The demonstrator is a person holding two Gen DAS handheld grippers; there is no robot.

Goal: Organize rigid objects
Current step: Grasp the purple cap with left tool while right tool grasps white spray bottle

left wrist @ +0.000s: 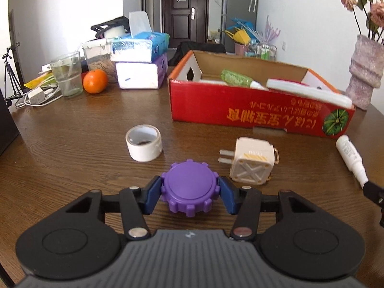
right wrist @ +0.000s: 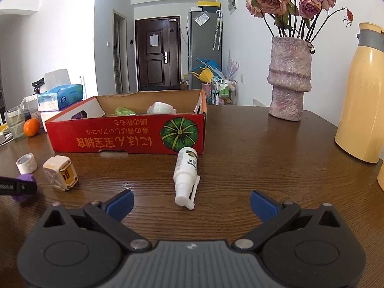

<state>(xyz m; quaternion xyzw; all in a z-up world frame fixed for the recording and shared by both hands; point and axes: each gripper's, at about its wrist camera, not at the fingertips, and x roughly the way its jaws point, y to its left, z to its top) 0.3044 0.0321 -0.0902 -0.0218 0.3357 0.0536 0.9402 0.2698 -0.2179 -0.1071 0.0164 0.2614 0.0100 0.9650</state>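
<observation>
Left tongs [left wrist: 189, 189]: clamped on purple cap [left wrist: 188, 187].
Right tongs [right wrist: 192, 202]: apart, near spray bottle [right wrist: 186, 172].
Next: lift cap into red box [left wrist: 240, 110].

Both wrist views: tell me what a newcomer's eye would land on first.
The purple gear-shaped lid comes first, pinched between the blue fingers of the left gripper on the wooden table. Next is the red cardboard box behind it, already holding a few items. In the right wrist view, the white spray bottle lies on its side ahead of the open right gripper.
</observation>
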